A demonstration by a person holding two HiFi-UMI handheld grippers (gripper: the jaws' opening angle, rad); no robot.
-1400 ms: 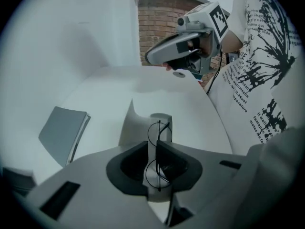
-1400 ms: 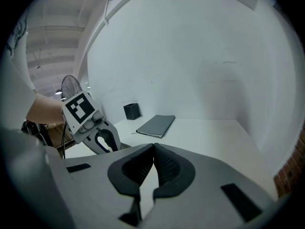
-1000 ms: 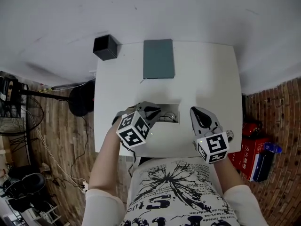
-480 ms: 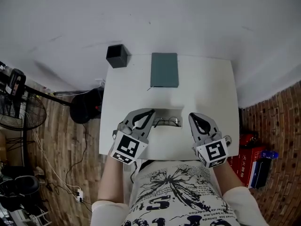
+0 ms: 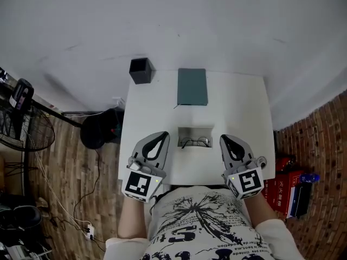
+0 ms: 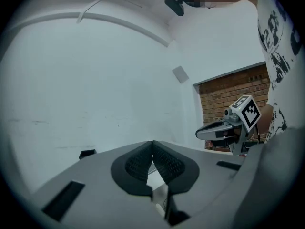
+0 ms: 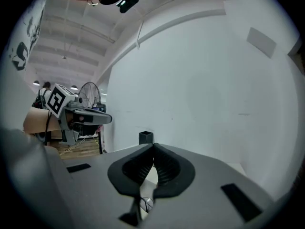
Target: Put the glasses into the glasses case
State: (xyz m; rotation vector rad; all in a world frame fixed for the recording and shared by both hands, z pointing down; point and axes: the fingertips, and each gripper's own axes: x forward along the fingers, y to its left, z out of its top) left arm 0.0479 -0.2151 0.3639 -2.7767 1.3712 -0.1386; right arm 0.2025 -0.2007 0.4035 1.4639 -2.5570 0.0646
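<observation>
Between left gripper and right gripper (fingers clenched, empty), glasses lie in a white tray.

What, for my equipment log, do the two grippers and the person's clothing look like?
The left gripper and right gripper are both grey, tapering to a point, with dark ribbed pads inside. Each carries a white cube with black square markers at the back. The person wears a white T-shirt with black print and short sleeves.
</observation>
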